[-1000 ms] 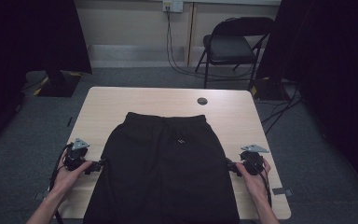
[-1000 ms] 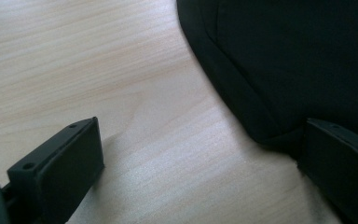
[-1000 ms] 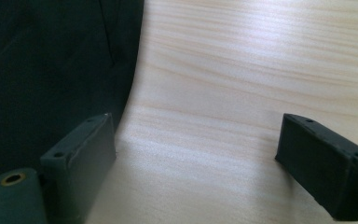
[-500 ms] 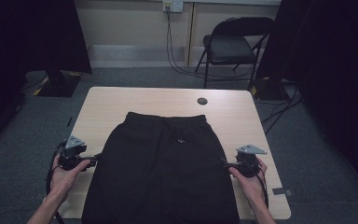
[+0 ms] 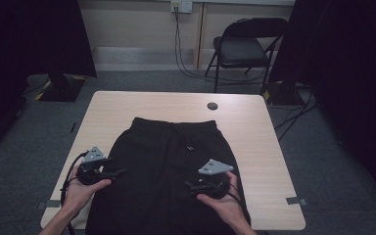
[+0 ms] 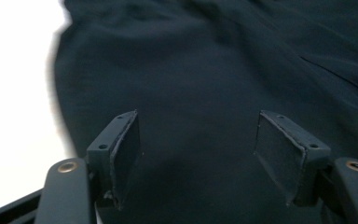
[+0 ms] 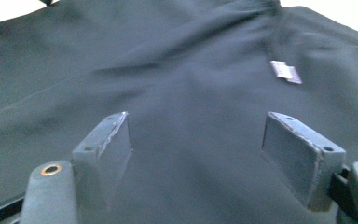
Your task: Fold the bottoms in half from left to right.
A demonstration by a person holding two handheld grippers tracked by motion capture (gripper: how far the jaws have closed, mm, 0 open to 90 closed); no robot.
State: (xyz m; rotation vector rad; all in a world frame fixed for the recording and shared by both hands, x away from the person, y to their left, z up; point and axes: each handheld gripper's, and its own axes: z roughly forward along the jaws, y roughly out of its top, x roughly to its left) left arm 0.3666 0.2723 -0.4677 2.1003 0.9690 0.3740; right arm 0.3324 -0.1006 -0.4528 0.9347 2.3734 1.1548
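A pair of black trousers lies flat on the light wooden table, waistband toward the far edge and legs running off the near edge toward the person. The garment sits about midway across the tabletop, leaving a bare strip of wood on each side; the strip on the person's right is wider than the one on the left. Beyond the waistband there is open tabletop up to the far edge, broken by a small round dark cap set in the wood.

The left gripper hovers at the trousers' left edge, its jaws pointing inward over the cloth, held by the left hand. In the left gripper view its jaws stand spread apart with nothing between them, dark fabric beneath and the cloth's edge against pale table at the left.

The right gripper is over the right leg of the trousers, well inside the right edge, held by the right hand. In the right gripper view its jaws are likewise spread wide and empty above the fabric, with a small pale label ahead.

Behind the table stands a folding chair, well apart, with cables trailing on the grey floor.
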